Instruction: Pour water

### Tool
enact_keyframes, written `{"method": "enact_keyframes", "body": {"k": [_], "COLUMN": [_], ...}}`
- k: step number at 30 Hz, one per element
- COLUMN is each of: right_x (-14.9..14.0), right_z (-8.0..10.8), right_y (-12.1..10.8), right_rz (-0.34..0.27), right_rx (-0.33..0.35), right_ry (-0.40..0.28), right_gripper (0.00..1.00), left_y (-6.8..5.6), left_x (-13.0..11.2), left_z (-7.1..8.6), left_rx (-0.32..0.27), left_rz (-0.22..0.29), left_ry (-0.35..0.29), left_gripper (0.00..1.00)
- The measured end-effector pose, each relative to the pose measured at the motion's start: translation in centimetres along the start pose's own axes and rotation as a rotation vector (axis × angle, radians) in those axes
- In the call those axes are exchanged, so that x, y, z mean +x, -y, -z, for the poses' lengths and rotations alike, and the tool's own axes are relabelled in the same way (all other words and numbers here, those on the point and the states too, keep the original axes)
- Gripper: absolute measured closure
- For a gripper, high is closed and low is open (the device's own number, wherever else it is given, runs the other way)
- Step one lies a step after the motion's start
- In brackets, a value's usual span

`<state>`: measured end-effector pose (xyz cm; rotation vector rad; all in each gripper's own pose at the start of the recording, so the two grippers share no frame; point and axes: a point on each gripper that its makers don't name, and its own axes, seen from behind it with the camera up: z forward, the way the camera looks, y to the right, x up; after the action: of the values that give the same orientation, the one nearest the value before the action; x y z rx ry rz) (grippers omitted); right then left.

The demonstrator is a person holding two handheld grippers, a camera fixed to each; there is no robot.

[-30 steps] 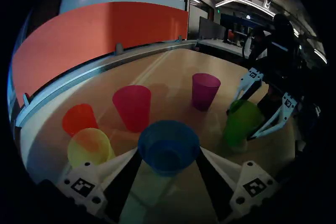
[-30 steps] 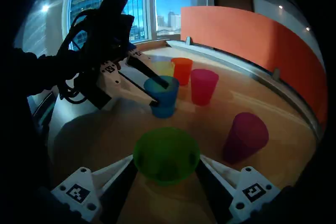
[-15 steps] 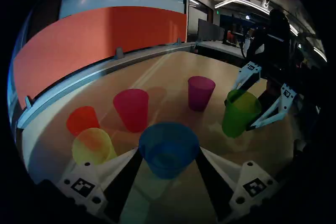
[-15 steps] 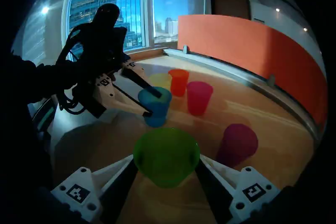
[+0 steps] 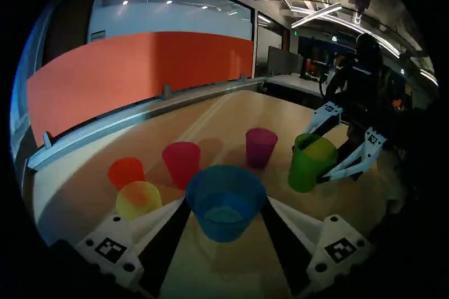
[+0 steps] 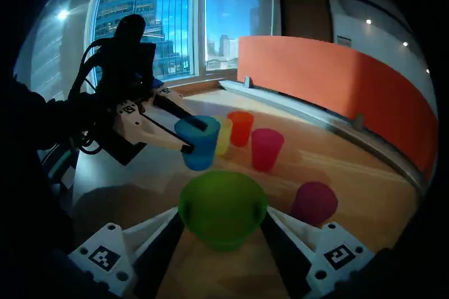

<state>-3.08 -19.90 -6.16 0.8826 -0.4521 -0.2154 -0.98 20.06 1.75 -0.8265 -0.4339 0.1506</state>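
Note:
My left gripper [image 5: 225,215] is shut on a blue cup [image 5: 225,208] that has a little water at its bottom; the cup is lifted off the wooden table [image 5: 236,114]. In the right gripper view the same blue cup [image 6: 197,142] hangs in the air, held by the left gripper [image 6: 189,136]. My right gripper [image 6: 223,223] is shut on a green cup [image 6: 223,209], also raised. From the left gripper view the green cup [image 5: 310,161] sits between the right gripper's white fingers [image 5: 351,160] at the right.
On the table stand an orange cup [image 5: 126,171], a yellow cup [image 5: 137,199], a pink cup [image 5: 181,161] and a purple cup [image 5: 260,146]. An orange partition wall [image 5: 140,72] runs along the table's far edge. Windows [image 6: 168,30] lie behind a person's dark sleeve [image 6: 50,114].
Both grippers have risen with their cups: the blue and green cups now hang higher above the table, and the standing cups look smaller and farther below.

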Motion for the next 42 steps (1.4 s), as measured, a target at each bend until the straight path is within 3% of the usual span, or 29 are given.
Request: {"method": "enact_keyframes", "body": {"k": [16, 27, 42], "right_x": [4.0, 5.8, 7.1], "right_z": [0.7, 0.8, 0.4], "right_y": [0.6, 1.0, 1.6], "right_rz": [0.012, 0.018, 0.034], "right_rx": [-0.029, -0.038, -0.024], "right_ry": [-0.138, -0.213, -0.248], "right_gripper": [0.09, 0.09, 0.10], "left_y": [-0.4, -0.7, -0.4], "left_x": [3.5, 5.3, 8.1], "left_z": [4.4, 6.2, 8.2], "left_rx": [0.048, 0.063, 0.089], "left_rz": [0.008, 0.003, -0.030], "left_ry": [-0.131, -0.190, -0.274], "left_gripper": [0.14, 0.14, 0.14]}}
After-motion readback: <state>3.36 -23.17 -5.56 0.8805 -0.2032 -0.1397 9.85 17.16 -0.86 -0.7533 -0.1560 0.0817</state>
